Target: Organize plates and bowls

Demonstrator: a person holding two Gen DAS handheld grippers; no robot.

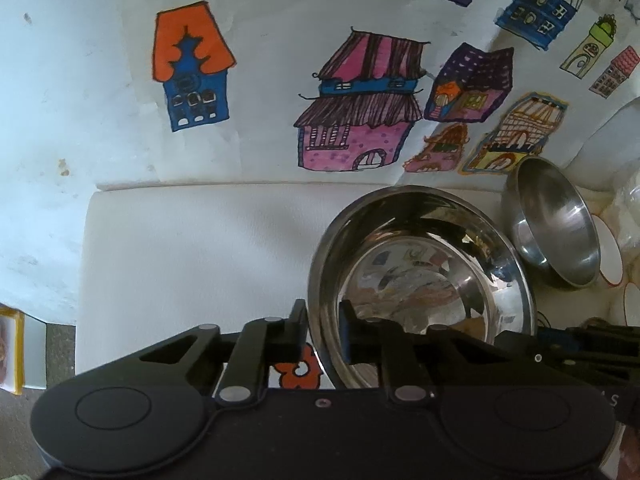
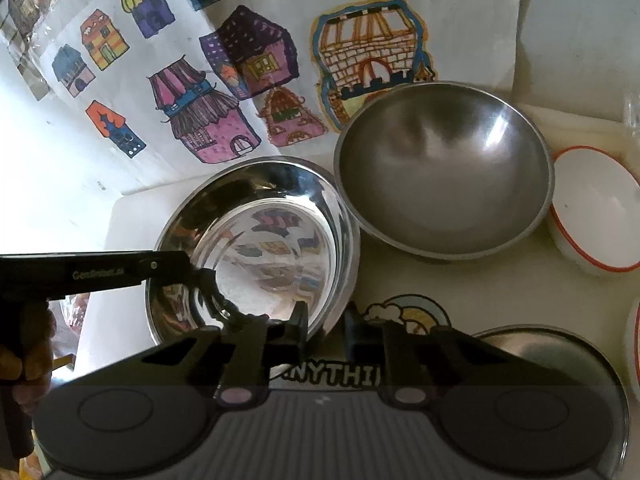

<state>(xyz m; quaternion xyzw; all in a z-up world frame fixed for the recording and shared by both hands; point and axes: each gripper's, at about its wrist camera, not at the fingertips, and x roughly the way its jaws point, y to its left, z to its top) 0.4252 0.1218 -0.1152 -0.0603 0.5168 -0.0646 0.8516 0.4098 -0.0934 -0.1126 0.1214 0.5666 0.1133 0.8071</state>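
A shiny steel bowl [image 1: 420,264] stands on a white mat [image 1: 180,248]. My left gripper [image 1: 322,322] is shut on its near left rim, one finger outside and one inside. In the right wrist view the same shiny bowl [image 2: 256,248] has my right gripper [image 2: 326,320] shut on its near right rim. There the left gripper [image 2: 198,280] comes in from the left, held by a hand. A larger matte steel bowl [image 2: 444,176] sits just right of the shiny one, nearly touching it; the left wrist view shows this matte bowl [image 1: 556,228] too.
A white bowl with a red rim [image 2: 596,212] stands right of the matte bowl. A flat steel dish [image 2: 560,344] lies at the near right, partly behind my gripper. A sheet with coloured house drawings [image 1: 356,112] covers the surface beyond the mat.
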